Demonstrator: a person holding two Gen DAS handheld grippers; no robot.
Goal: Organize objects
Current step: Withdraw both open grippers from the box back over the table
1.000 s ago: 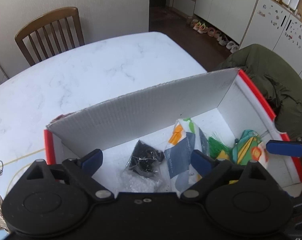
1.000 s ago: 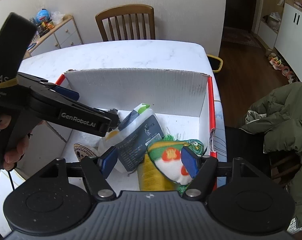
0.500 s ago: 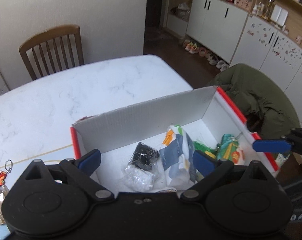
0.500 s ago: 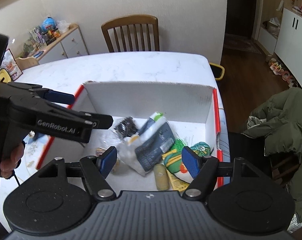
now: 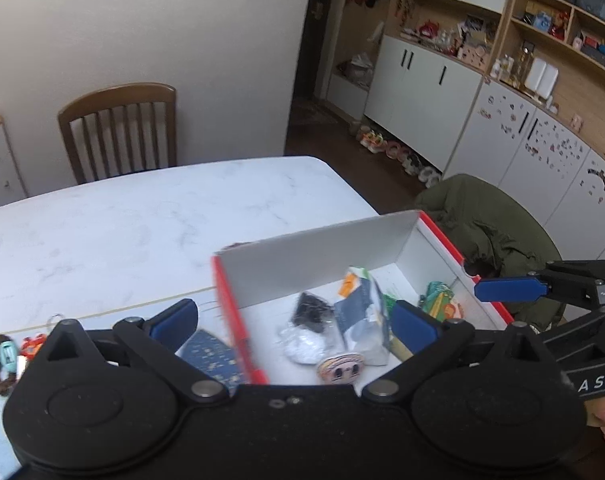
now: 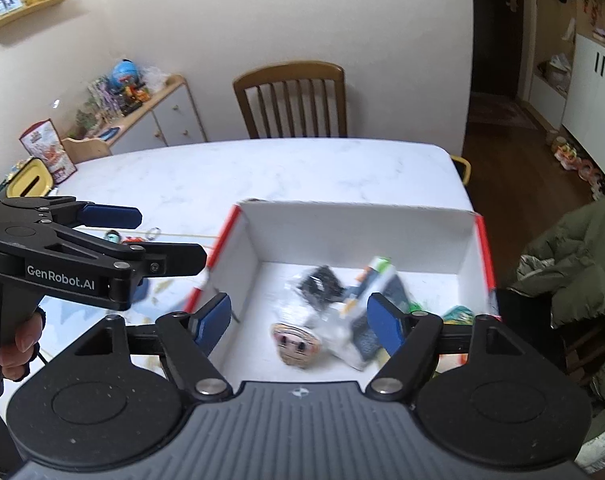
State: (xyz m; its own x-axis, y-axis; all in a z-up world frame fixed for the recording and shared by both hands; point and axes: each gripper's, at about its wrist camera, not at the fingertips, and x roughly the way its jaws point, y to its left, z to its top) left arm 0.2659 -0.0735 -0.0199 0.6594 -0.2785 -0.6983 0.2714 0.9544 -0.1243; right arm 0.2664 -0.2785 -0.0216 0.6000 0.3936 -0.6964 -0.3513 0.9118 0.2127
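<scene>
A white cardboard box (image 5: 322,264) (image 6: 358,232) with red rims stands on the marble table. Inside lie a black item in a clear bag (image 5: 312,310) (image 6: 322,280), a blue-white packet (image 5: 360,316) (image 6: 382,276), a green-orange plush (image 5: 438,300) (image 6: 458,314) and a round face badge (image 5: 340,366) (image 6: 296,340). My left gripper (image 5: 294,320) (image 6: 150,236) hovers open over the box's left rim, holding nothing. My right gripper (image 6: 300,318) is open and holds nothing above the box's near side. One of its blue fingers (image 5: 510,289) shows at the right.
Keychains (image 5: 6,356) (image 6: 114,236) and a blue patterned item (image 5: 212,354) lie on the table left of the box. A wooden chair (image 5: 118,128) (image 6: 292,100) stands at the far side. A green jacket (image 5: 486,232) (image 6: 574,256) hangs right of the table.
Both grippers have drawn back and upward from the box, still open. The box looks smaller and farther, and the round face badge now shows inside it.
</scene>
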